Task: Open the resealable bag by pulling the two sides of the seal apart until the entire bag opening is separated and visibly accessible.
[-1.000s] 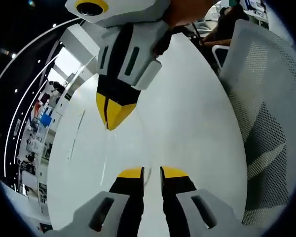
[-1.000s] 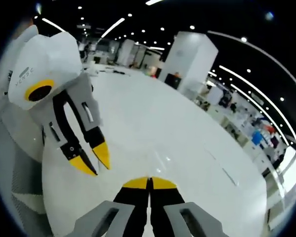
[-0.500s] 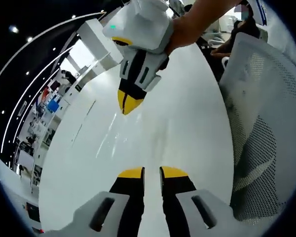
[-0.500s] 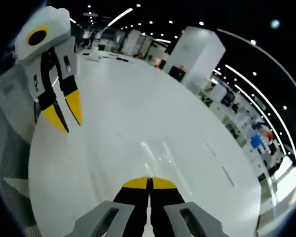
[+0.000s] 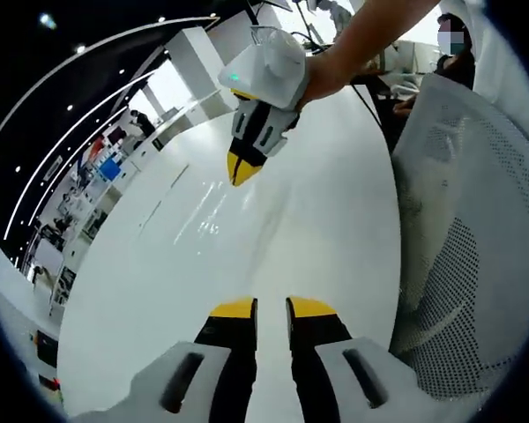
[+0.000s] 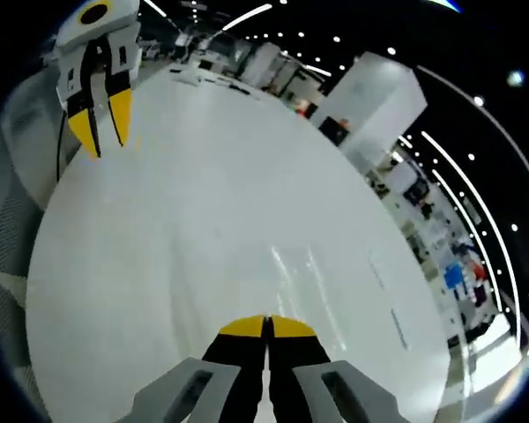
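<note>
in the left gripper view the left tongs (image 5: 271,307), black with yellow tips, rise from the bottom edge with a narrow gap between the tips, nothing visible between them; they hover over a glossy white round desk (image 5: 185,264); further out over the same desk hang the right tongs (image 5: 240,168), white-bodied with yellow tips pressed together, pointing down toward the desk surface, held by a person's bare forearm (image 5: 370,35) coming in from the upper right; to the right of the desk stands a white mesh-backed chair (image 5: 463,238).

in the right gripper view the right tongs (image 6: 266,326) show their yellow tips touching, closed with nothing seen in them, above the white desk (image 6: 229,203); at the upper left the left tongs (image 6: 101,119) hang with tips slightly apart, well apart from the right ones; the chair's mesh (image 6: 9,229) lies along the left edge.

the resealable bag cannot be made out in these views, so its place, its long axis and which way it points cannot be told; beyond the desk lies a dim hall with white pillars (image 6: 370,106) and ceiling light strips.
</note>
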Demonstrator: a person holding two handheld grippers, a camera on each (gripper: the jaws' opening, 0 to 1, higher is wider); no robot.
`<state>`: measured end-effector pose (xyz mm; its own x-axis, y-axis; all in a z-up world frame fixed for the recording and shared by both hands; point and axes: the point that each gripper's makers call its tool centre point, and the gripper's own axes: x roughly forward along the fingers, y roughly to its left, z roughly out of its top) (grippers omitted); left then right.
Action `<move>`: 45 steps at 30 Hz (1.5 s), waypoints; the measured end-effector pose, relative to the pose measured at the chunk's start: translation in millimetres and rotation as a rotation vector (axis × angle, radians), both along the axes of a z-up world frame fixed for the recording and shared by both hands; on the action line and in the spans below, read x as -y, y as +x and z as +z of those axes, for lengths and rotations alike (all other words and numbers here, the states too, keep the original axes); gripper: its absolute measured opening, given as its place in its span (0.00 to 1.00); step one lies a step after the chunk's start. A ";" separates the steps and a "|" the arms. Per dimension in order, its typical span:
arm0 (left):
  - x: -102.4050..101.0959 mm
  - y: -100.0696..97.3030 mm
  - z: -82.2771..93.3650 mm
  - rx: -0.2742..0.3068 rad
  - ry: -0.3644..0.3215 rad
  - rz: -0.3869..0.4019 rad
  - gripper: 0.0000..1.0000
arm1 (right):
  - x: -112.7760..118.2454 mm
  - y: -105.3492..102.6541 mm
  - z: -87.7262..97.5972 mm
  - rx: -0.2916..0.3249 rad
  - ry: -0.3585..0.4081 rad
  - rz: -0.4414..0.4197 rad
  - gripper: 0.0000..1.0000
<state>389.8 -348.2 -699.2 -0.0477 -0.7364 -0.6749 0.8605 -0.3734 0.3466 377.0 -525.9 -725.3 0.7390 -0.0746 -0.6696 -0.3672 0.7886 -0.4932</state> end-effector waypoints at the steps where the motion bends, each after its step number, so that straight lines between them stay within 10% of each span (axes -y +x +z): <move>1: -1.3 1.1 0.0 -0.004 -0.001 0.008 0.10 | 0.4 0.4 -0.4 -0.001 0.001 0.003 0.00; 11: -12.2 5.1 -3.5 -0.019 0.004 0.047 0.09 | 1.8 -3.0 -11.6 -0.048 0.006 0.004 0.00; 36: -15.7 14.0 -7.1 -0.064 -0.006 0.108 0.11 | -21.0 -19.0 -2.6 0.055 0.347 -0.147 0.22; 45: -22.0 18.1 -10.8 -0.097 -0.008 0.145 0.17 | -24.5 -28.4 10.8 0.118 0.467 -0.209 0.46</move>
